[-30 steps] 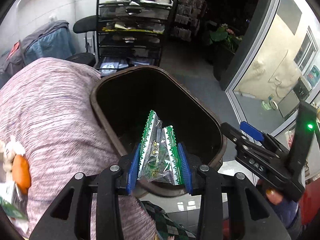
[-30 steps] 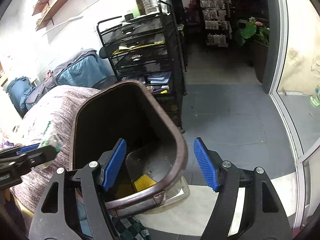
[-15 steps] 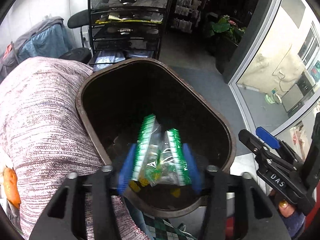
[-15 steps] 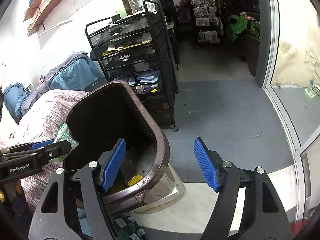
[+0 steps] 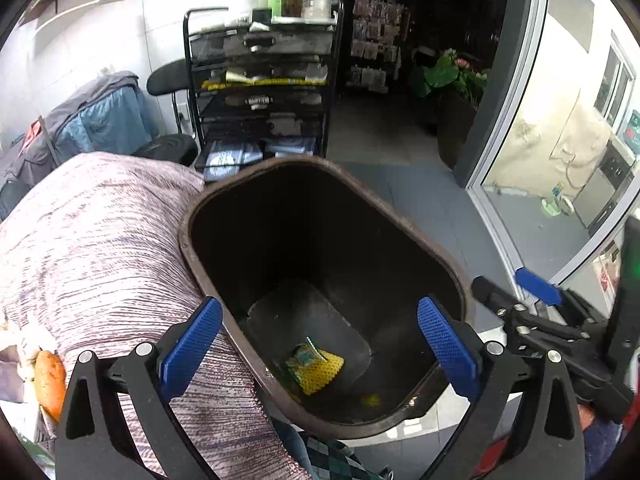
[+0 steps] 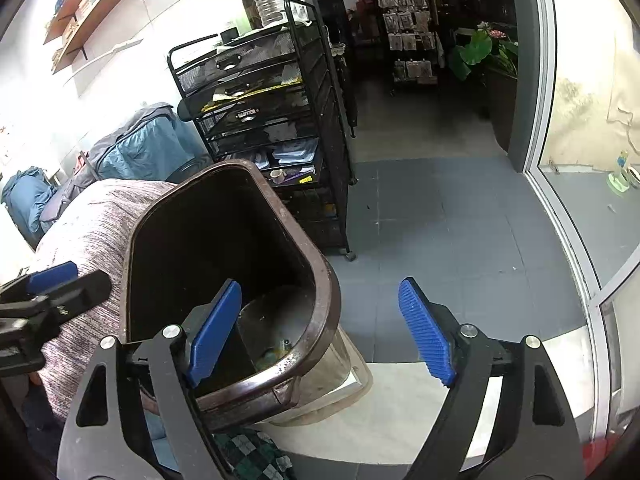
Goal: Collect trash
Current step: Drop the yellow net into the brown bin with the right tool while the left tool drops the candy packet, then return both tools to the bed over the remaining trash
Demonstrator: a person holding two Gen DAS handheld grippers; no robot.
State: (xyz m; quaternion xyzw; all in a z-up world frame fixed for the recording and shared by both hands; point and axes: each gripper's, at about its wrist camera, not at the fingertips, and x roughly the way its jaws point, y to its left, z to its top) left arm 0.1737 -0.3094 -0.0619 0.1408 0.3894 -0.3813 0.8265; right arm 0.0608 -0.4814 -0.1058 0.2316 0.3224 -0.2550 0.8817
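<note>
A dark brown trash bin [image 5: 404,220] stands tilted below both grippers. On its floor lies a green-edged clear wrapper [image 5: 306,354] on a piece of yellow mesh [image 5: 324,374]. My left gripper [image 5: 318,320] hangs over the bin's mouth, its jaws opening wide with nothing between them. In the right wrist view the bin's near rim [image 6: 330,280] runs between the blue pads of my right gripper [image 6: 320,292]. One pad is inside the bin and one outside, neither presses, and the jaws are opening. The right gripper [image 5: 528,296] also shows at the left wrist view's right edge.
A pinkish knitted cover [image 5: 100,240] bulges left of the bin, with an orange object [image 5: 50,376] at its lower edge. A black mesh drawer cart [image 6: 272,120] stands behind. Grey tiled floor [image 6: 440,220] and a glass door frame [image 6: 544,120] lie to the right.
The left jaws went from shut on the green wrapper to wide open, and the wrapper dropped to the bin's floor. The right jaws widened a little around the rim.
</note>
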